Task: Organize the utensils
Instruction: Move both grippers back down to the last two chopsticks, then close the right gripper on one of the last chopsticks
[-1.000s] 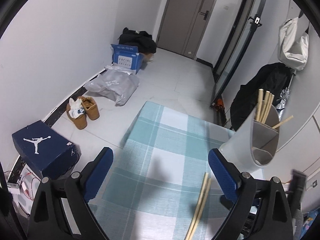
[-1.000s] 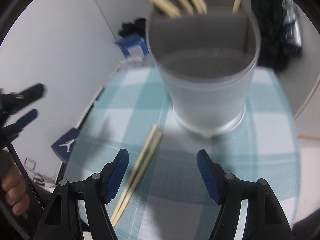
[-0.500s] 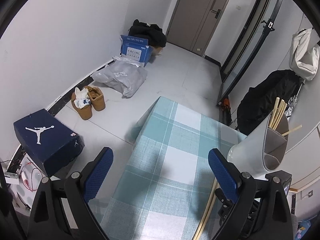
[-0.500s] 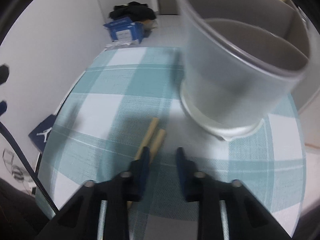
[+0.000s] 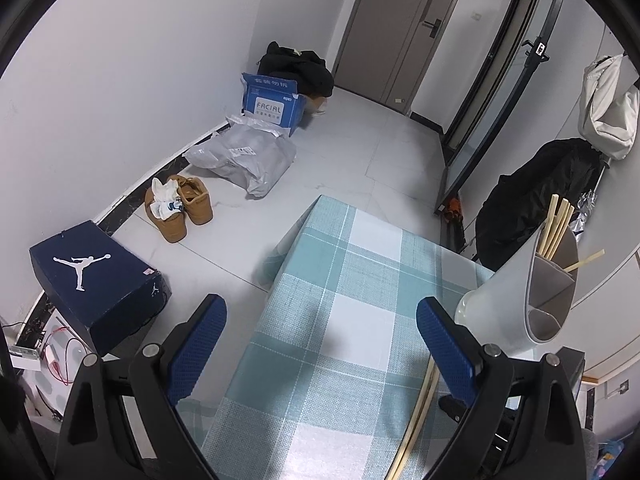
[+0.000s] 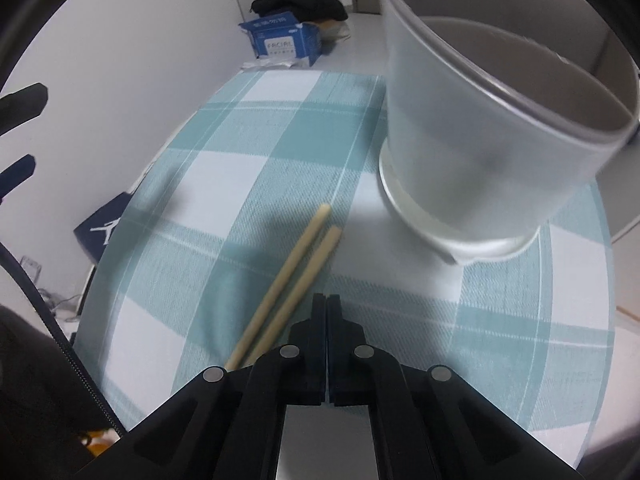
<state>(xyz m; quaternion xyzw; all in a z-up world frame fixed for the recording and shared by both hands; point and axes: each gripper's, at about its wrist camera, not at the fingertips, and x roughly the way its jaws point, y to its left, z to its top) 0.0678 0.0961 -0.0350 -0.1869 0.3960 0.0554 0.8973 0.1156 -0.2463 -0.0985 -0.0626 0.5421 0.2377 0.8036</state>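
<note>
My right gripper point(image 6: 327, 300), wide apart a second ago, has closed fully on nothing. The two chopsticks point(image 6: 294, 270) lie just left of its tips on the tablecloth point(image 6: 248, 152), near the holder point(image 6: 472, 140); my left gripper point(image 5: 320, 344) stands wide.

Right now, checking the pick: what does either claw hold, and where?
Nothing. Right claw is shut beside the chopsticks; left claw is open.

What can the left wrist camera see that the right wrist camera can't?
Only the left wrist view shows the brown shoes, the grey parcel bag, the door and the chopsticks standing in the holder. Only the right wrist view shows the right gripper shut, with the two loose chopsticks' tips beside it, not between its fingers. Both show the checked tablecloth, the white holder, the blue box and the dark shoebox.
</note>
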